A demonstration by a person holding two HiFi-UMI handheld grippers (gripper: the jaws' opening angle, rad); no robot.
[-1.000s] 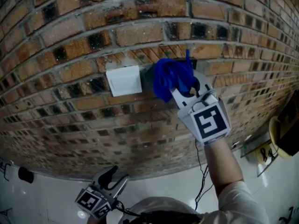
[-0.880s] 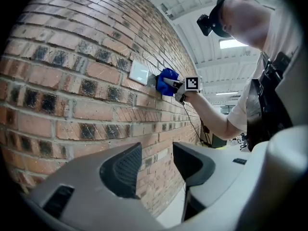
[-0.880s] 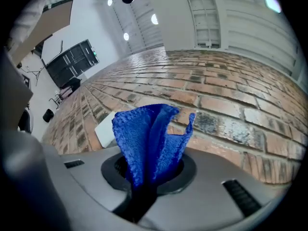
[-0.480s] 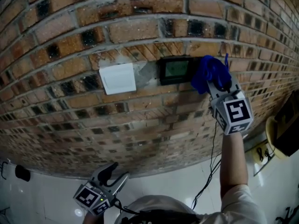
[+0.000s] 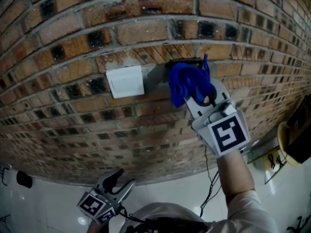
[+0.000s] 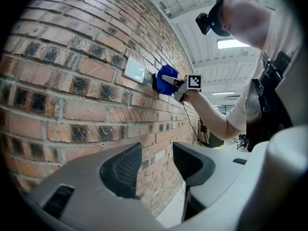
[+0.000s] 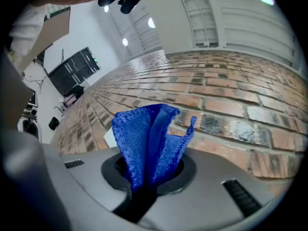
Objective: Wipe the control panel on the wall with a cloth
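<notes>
cloth (image 5: 188,84): blue, nubby knit, bunched in folds; pinched in right claw (image 5: 198,97), pressed over control panel (image 5: 183,61)
panel: dark rectangular frame on rough brick wall (image 5: 73,38); only top edge shows
white plate (image 5: 125,81): flat, square; just left of panel
left claw (image 5: 118,181): low; jaws narrowly apart, empty
change: cloth sat right of panel, screen bare; now covers it

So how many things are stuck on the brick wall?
2. A white switch plate on the left, and a dark panel just right of it, mostly hidden behind the blue cloth. Something smaller could be hidden under there too.
</notes>
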